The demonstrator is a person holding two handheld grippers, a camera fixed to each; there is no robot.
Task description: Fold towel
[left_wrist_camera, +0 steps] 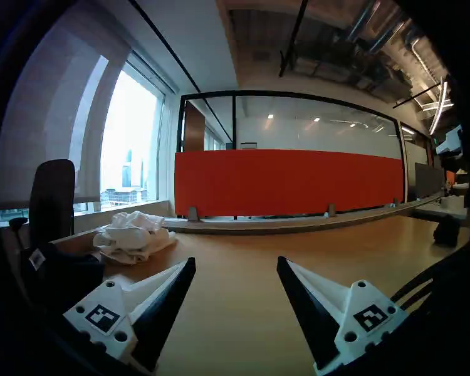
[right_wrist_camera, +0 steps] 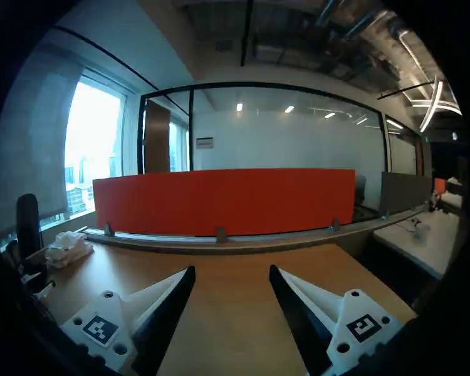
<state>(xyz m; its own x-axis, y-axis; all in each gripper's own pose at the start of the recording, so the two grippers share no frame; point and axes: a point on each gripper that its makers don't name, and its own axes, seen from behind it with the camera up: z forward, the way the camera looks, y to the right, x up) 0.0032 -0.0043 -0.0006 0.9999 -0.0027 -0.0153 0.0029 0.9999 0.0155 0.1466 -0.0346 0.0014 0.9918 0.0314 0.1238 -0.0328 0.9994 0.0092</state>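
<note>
Left gripper (left_wrist_camera: 235, 260) and right gripper (right_wrist_camera: 231, 268) both gape wide over the desk (left_wrist_camera: 247, 301), holding nothing. Crumpled white towel (left_wrist_camera: 133, 237) lies on it at the middle left of both views, untouched.

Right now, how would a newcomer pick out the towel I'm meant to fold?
Find the bright window, then drop to the wooden desk below it. The towel lies at the desk's far left corner, near the end of the orange divider. It is a white crumpled heap, unlike the black chair beside it.
</note>
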